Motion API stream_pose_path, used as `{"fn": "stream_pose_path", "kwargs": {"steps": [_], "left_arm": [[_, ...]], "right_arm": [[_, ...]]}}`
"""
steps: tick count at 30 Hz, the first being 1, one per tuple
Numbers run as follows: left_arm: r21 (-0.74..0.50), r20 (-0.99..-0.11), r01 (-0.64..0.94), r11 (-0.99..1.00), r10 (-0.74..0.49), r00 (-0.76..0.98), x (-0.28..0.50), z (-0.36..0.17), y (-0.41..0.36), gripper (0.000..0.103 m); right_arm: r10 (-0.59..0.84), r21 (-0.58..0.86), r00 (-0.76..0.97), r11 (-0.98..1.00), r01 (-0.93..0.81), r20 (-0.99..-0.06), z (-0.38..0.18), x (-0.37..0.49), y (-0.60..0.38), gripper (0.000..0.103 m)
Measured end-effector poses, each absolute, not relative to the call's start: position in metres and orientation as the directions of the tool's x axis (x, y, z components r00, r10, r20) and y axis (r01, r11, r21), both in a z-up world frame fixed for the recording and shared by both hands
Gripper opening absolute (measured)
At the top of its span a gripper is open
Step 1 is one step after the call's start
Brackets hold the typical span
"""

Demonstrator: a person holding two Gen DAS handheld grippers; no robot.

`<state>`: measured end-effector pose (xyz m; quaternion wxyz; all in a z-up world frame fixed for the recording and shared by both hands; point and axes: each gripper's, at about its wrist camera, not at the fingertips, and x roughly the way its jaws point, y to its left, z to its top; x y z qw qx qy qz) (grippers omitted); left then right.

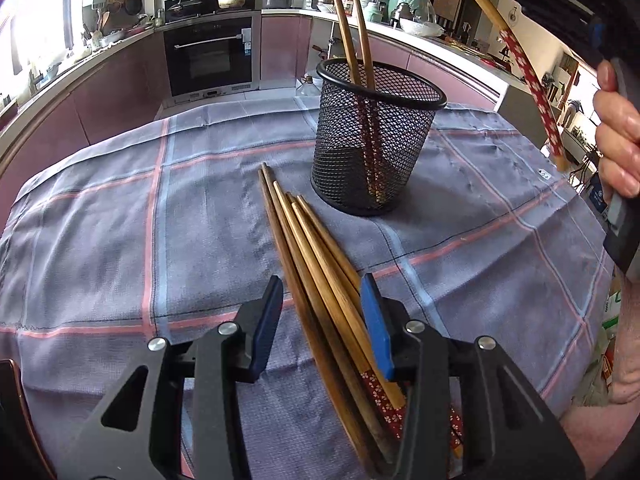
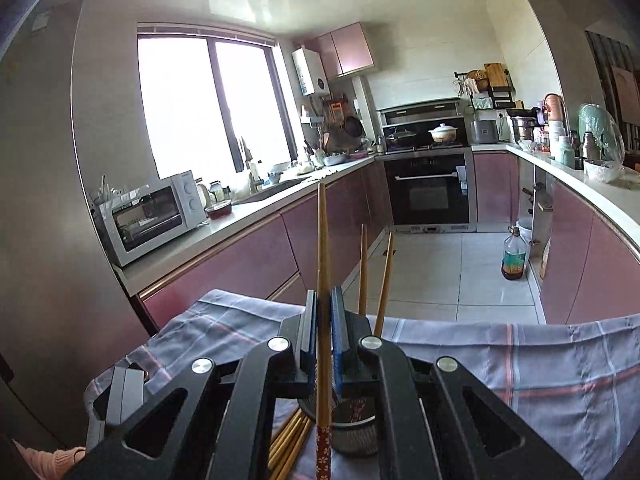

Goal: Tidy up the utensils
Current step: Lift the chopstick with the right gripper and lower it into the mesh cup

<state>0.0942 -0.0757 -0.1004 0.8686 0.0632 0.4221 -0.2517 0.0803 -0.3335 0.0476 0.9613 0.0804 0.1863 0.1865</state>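
A black mesh cup [image 1: 378,140] stands on the checked cloth [image 1: 120,220] and holds two wooden chopsticks [image 1: 352,32]. Several more chopsticks [image 1: 316,264] lie in a bundle in front of it, running back between the blue pads of my left gripper [image 1: 324,316], which is open around them. My right gripper [image 2: 324,320] is shut on one chopstick [image 2: 322,240] with a red flowered end, held upright above the cup [image 2: 356,436]. That chopstick also shows at the upper right of the left wrist view [image 1: 532,84], to the right of the cup and above it.
The cloth covers a table with its edges close on the left and right. Behind are pink kitchen cabinets, an oven [image 1: 210,58], a microwave [image 2: 152,216] and a bottle [image 2: 514,256] on the tiled floor. The person's hand [image 1: 618,136] is at the right.
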Motion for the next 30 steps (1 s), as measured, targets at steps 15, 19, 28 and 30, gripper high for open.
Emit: {"fn": "stream_pose_path", "kwargs": {"steps": [15, 19, 28, 30], "left_arm": [[-0.103, -0.769, 0.482, 0.87, -0.377, 0.516, 0.098, -0.103, -0.072, 0.039], [-0.104, -0.772, 0.481, 0.871, -0.375, 0.512, 0.099, -0.105, -0.072, 0.039], [-0.102, -0.776, 0.478, 0.872, -0.371, 0.511, 0.1, -0.106, -0.073, 0.039], [-0.103, -0.774, 0.476, 0.873, -0.371, 0.513, 0.099, -0.105, -0.072, 0.039]], "right_arm": [[0.229, 0.158, 0.945, 0.968, -0.196, -0.234, 0.026, 0.134, -0.327, 0.006], [0.193, 0.133, 0.957, 0.977, -0.167, -0.218, 0.019, 0.133, -0.324, 0.006], [0.253, 0.234, 0.95, 0.95, -0.208, -0.182, 0.026, 0.139, -0.328, 0.006], [0.251, 0.242, 0.951, 0.948, -0.205, -0.181, 0.023, 0.143, -0.329, 0.006]]}}
